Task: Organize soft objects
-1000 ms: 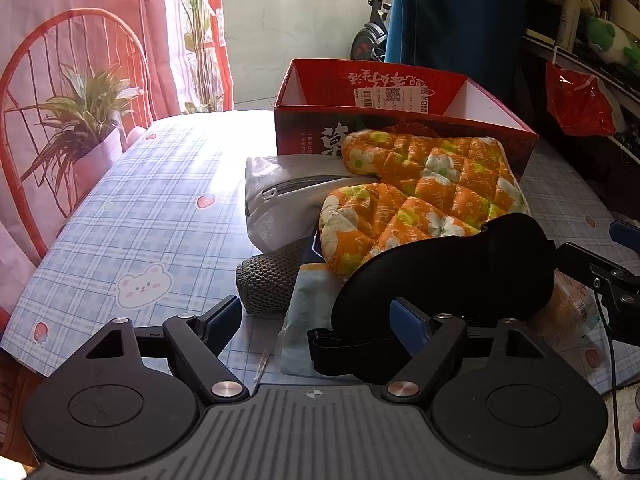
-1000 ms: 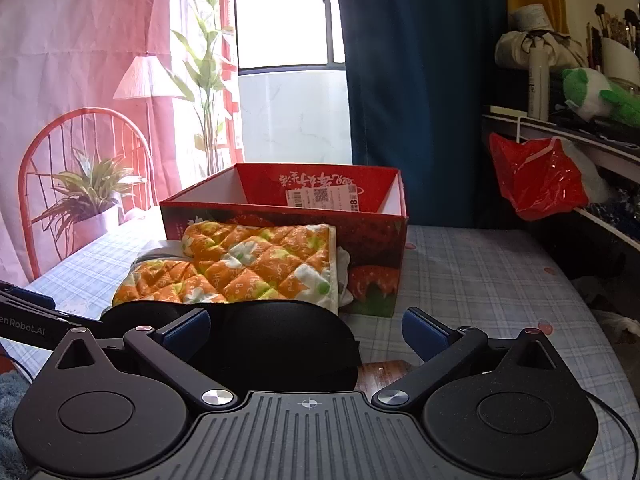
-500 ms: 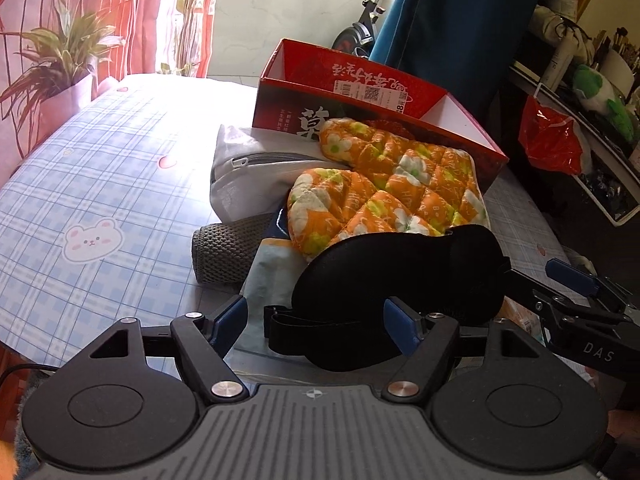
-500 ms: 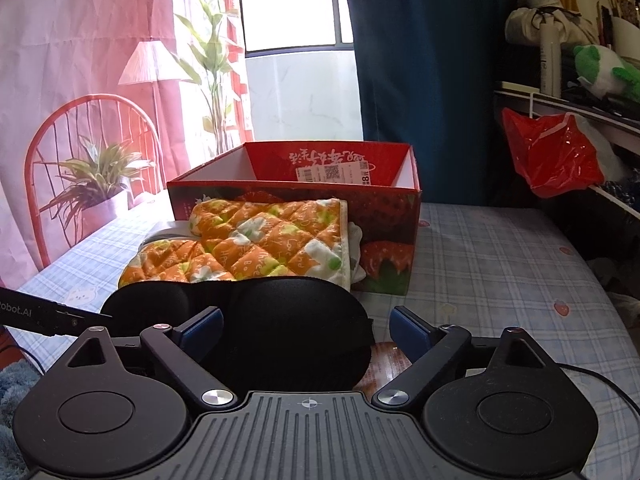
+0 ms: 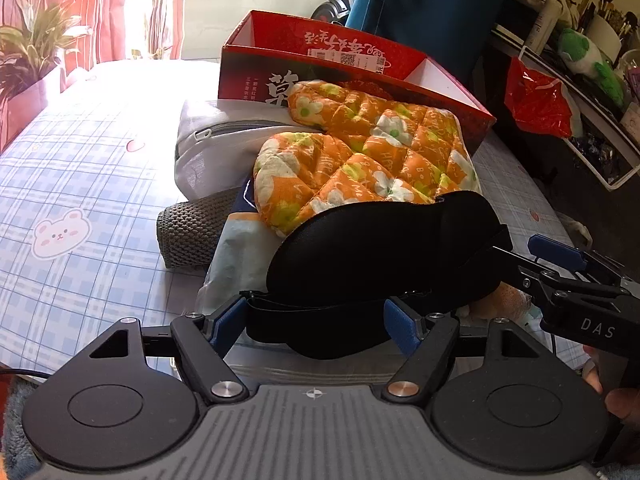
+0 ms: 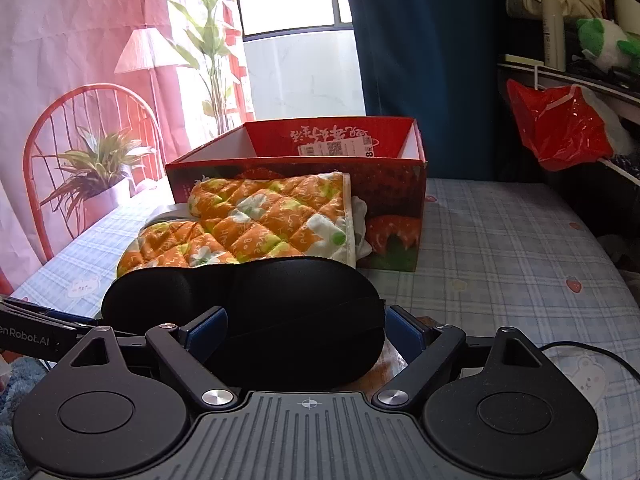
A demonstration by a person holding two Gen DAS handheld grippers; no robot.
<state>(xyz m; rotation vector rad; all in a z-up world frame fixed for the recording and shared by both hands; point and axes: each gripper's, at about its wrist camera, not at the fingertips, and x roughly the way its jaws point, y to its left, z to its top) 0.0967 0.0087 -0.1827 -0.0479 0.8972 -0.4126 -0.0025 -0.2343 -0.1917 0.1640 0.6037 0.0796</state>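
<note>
A black eye mask (image 5: 380, 248) lies on top of a pile of soft things, in front of an orange flowered oven mitt (image 5: 372, 160). My left gripper (image 5: 314, 322) has the mask's strap end between its blue pads; its jaws are closing and I see no firm press. In the right wrist view the mask's (image 6: 296, 304) other lobe sits between the fingers of my right gripper (image 6: 306, 328), whose jaws are closing too, the pads just at the mask's edges. An open red cardboard box (image 5: 320, 52) stands behind the mitt (image 6: 260, 220).
Under the mitt lie a white zip pouch (image 5: 216, 148), a grey knitted piece (image 5: 188, 236) and a pale blue packet (image 5: 240, 256). A checked tablecloth (image 5: 80, 160) covers the table. A red plastic bag (image 6: 560, 128) hangs at the right; a potted plant (image 6: 96, 168) stands at the left.
The left view has tipped downward toward the mask's strap end. Both pairs of fingers have narrowed around the mask. The mask itself has hardly shifted.
</note>
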